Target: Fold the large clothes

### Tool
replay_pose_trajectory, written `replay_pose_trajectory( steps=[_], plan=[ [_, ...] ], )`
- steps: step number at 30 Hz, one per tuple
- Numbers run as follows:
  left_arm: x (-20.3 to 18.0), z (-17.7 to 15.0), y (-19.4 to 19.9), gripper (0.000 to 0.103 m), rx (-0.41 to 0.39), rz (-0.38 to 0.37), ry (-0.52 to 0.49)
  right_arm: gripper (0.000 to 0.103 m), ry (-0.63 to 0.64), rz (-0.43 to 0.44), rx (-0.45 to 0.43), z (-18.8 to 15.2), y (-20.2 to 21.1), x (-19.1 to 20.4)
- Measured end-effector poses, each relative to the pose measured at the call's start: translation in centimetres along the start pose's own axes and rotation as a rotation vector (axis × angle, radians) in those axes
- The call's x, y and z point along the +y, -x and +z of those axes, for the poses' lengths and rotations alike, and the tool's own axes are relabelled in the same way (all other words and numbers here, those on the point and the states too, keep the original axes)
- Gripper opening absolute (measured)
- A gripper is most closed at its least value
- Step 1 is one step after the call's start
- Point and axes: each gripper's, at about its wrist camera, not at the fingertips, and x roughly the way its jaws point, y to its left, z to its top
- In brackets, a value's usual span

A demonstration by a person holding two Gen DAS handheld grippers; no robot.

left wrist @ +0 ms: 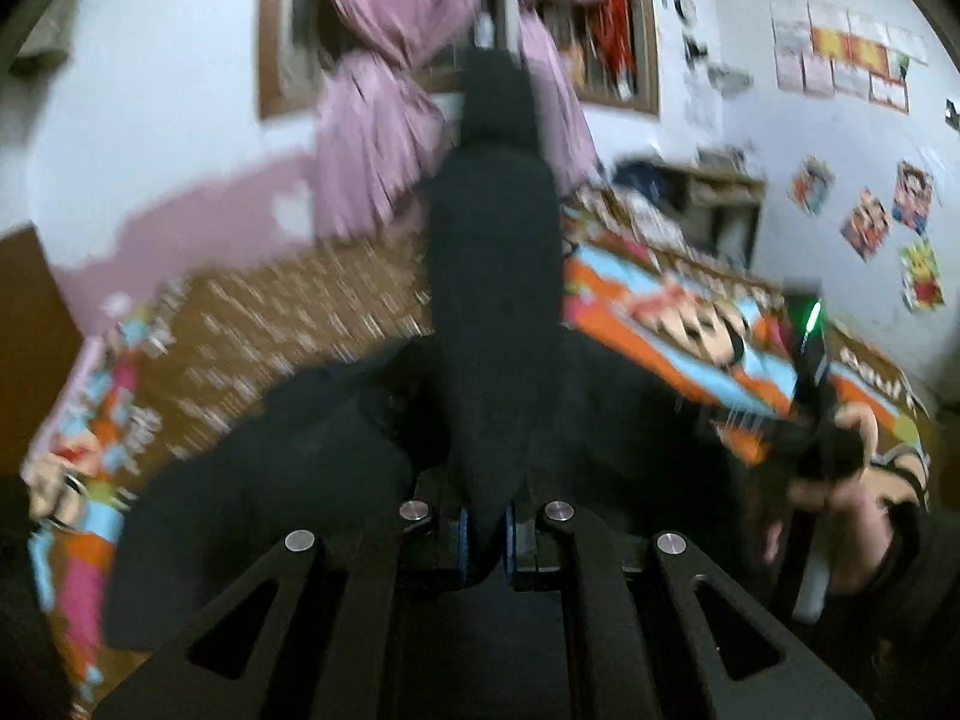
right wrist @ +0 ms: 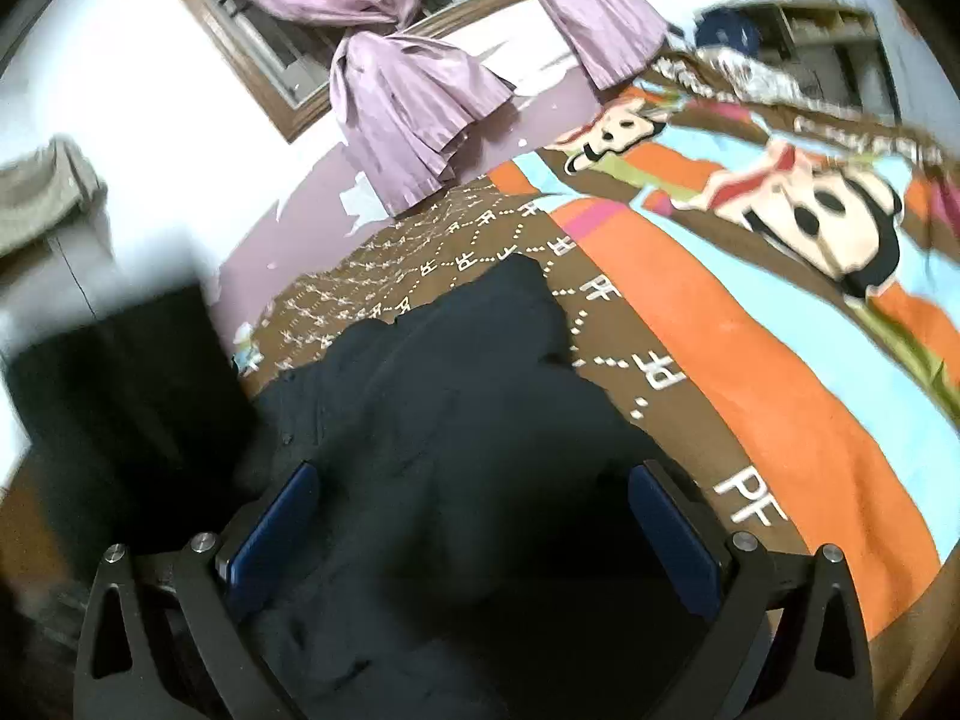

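Left wrist view: black garment (left wrist: 492,276) pinched in left gripper (left wrist: 485,534), jaws clamped on it.
Where it lies: over cartoon bedspread (right wrist: 750,360).
Right gripper (right wrist: 474,534): jaws apart — cloth beneath, ungripped.
Advice: keep cloth taut — lay it flat.

Left gripper (left wrist: 485,531) black with triangular cutouts, 4 silver screws, blue pads, right gripper (right wrist: 474,516) matching, hand (left wrist: 840,492) at 3 o'clock in dark sleeve (left wrist: 918,564)
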Motion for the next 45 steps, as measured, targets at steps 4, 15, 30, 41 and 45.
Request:
replay_pose_trajectory(
  steps=[4, 15, 30, 41, 45],
  plan=[
    [-1.2, -4.2, -5.5, 0.006, 0.175, -0.008, 0.007, 0.103, -0.122, 0.286, 0.090, -1.0, 0.2, -2.5],
    [-2.1, -9.6, -6.3, 0.022, 0.213, 0.011, 0.008, 0.096, -0.123, 0.202, 0.202, -3.5, -0.7, -1.2],
    [1.7, -10.7, 5.1, 0.053, 0.064, -0.015, 0.304, 0.005, 0.359, 0.085, -0.070, -0.9, 6.2, 5.5],
    [8.1, -11.4, 8.0, 0.056, 0.087, 0.240, 0.411, 0.005, 0.421, -0.154, -0.012, -0.6, 1.8, 2.7],
    [11.2, -12.2, 6.2, 0.056, 0.154, 0.345, 0.457, 0.005, 0.371, -0.160, 0.032, -1.4, 0.9, 0.6]
  ],
)
